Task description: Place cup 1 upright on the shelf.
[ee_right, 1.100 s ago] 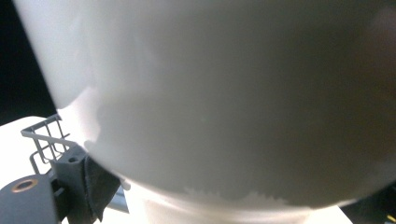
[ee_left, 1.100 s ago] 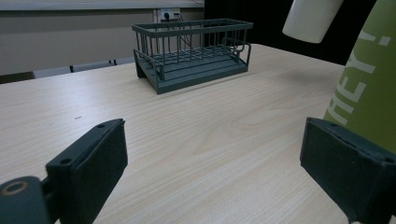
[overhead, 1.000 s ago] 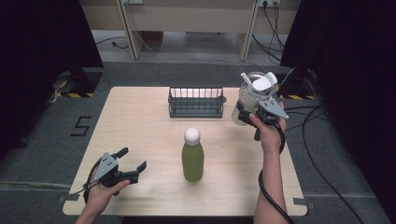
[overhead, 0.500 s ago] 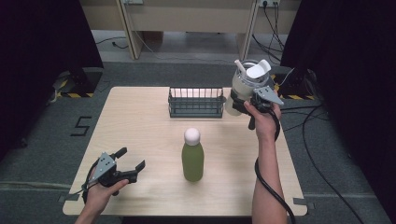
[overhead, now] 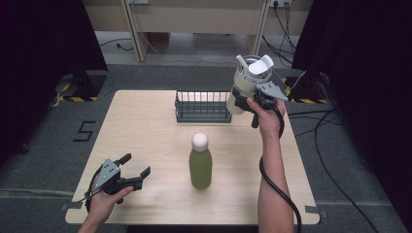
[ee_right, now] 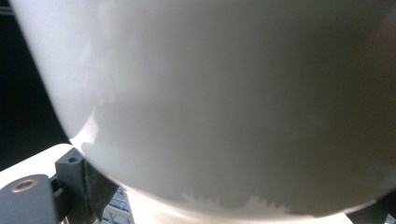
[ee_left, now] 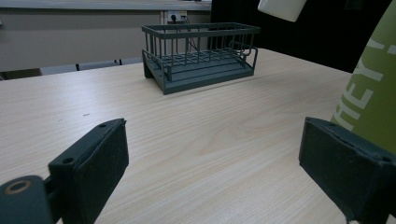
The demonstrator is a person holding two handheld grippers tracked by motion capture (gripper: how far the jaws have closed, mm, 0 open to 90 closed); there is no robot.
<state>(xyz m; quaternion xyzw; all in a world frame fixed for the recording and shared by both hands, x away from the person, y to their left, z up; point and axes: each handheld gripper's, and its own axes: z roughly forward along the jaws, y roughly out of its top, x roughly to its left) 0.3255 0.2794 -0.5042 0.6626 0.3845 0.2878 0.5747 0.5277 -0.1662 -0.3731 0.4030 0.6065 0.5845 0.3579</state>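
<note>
The right gripper [overhead: 245,99] is clamped around the body of a pale tumbler [overhead: 247,82] with a lid and straw, holding it upright in the air above the table's far right part, just beside the right end of the dark wire rack [overhead: 203,106]. In the right gripper view the tumbler's [ee_right: 224,102] wall sits so close to the lens that only one jaw shows against it; the grip on the other side has to be inferred. The rack stands along the middle of the far edge, its long axis running parallel to that edge, and it lies to the left of the tumbler and a little lower, so the coming move probably turns on carrying the cup sideways over the rack's near rail and lowering it in upright. The right hand is the nearer one by far. The left gripper [overhead: 133,177] rests near the front left corner of the table [overhead: 145,131], jaws spread with nothing between them, though they have just been narrowing slightly. A green bottle [overhead: 200,162] with a white cap stands upright at the table's middle, between the two hands.
</note>
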